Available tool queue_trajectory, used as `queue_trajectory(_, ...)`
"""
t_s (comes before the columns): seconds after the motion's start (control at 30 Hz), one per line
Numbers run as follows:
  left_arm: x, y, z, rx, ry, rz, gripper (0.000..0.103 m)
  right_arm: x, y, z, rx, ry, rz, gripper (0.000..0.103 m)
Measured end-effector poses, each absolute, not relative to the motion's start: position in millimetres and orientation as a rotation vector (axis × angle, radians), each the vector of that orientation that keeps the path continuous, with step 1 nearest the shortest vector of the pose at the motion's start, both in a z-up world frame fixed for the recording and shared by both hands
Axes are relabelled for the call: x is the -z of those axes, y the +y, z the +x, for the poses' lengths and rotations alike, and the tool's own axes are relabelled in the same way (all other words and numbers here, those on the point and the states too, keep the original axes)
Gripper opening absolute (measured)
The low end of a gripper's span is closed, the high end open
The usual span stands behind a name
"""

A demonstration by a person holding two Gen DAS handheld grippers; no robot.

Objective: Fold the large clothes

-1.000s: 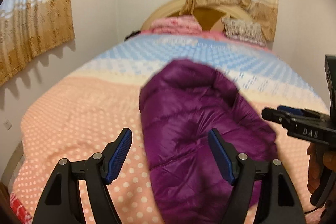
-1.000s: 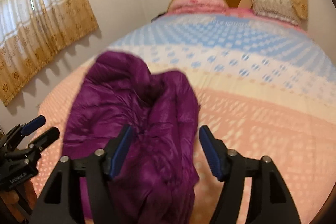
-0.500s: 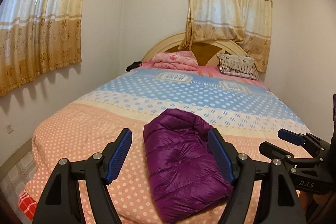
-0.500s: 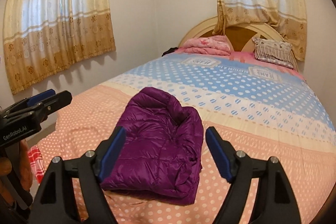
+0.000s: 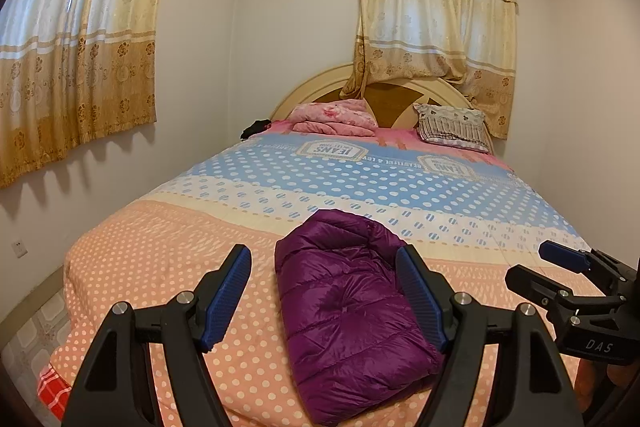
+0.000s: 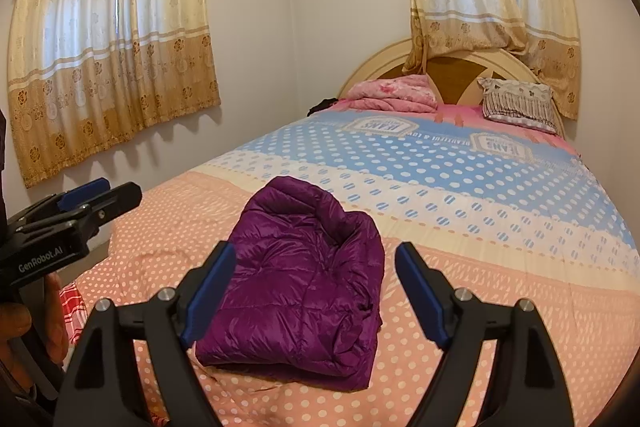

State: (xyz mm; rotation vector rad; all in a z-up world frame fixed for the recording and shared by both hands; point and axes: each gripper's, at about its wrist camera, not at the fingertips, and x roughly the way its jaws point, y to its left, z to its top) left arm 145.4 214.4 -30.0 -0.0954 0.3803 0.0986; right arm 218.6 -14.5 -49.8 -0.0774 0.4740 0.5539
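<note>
Jacket [image 6: 296, 283], purple and quilted, now lies folded into a compact bundle near the foot of the bed [image 6: 500, 291], on the peach dotted part of the cover, with nothing touching it. A second ago both cameras were close over it and it filled the lower views; now both show the whole room, with the bundle small below the tools, so the hands have pulled up and back from it. The left gripper [image 5: 324, 295] stands wide open with nothing between its fingers, the bundle only showing beyond them. The right gripper [image 6: 310, 297] is also empty, its jaws opening wider at this moment, no cloth caught in them. In each view the other tool hangs clear at the side, well apart from the cloth. Judging by the tidy shape and both tools released and withdrawn, the folding of this piece looks finished; what remains, if anything, is a small tidy of the loose hood end at the far side
</note>
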Motion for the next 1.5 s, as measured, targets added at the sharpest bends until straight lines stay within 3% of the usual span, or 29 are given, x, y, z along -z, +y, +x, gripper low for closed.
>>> queue_trajectory(1.5, 36.4, 220.9, 151.6, -0.106, 0.403, -0.104, 0.075, 58.5, -15.2, 217.6, -0.569, 0.511, -0.066, 0.085)
